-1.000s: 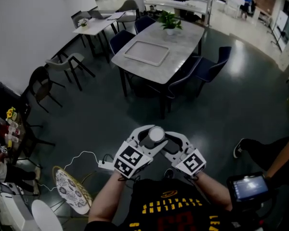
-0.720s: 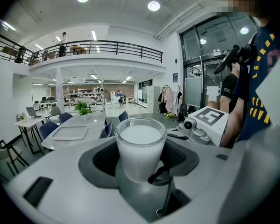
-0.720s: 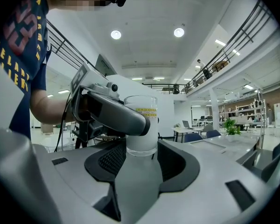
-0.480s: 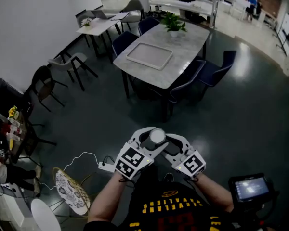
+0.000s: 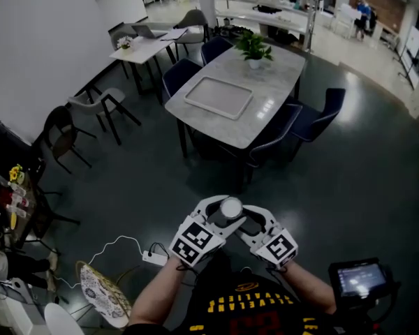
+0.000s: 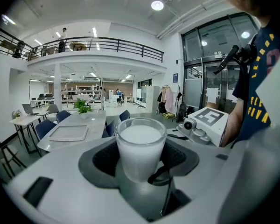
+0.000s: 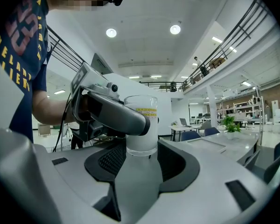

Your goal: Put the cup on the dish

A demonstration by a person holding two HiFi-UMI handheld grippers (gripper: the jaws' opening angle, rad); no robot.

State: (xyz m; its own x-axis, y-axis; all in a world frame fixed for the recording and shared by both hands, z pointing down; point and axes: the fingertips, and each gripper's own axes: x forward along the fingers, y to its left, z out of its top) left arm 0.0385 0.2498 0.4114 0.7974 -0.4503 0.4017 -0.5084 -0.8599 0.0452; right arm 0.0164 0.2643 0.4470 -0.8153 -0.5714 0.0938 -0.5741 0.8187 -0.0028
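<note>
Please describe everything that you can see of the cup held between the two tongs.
The cup is a clear tumbler, full nearly to the rim of something white like milk, with a yellow printed strip near the top. It stands upright in the air, above the dark floor. The left tongs and the right tongs clamp its sides crosswise.

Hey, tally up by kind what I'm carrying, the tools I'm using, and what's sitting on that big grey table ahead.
cup: 1, gripped between both tools
tools: 2, left tool and right tool
tray: 1
potted plant: 1
Total: 5
</note>
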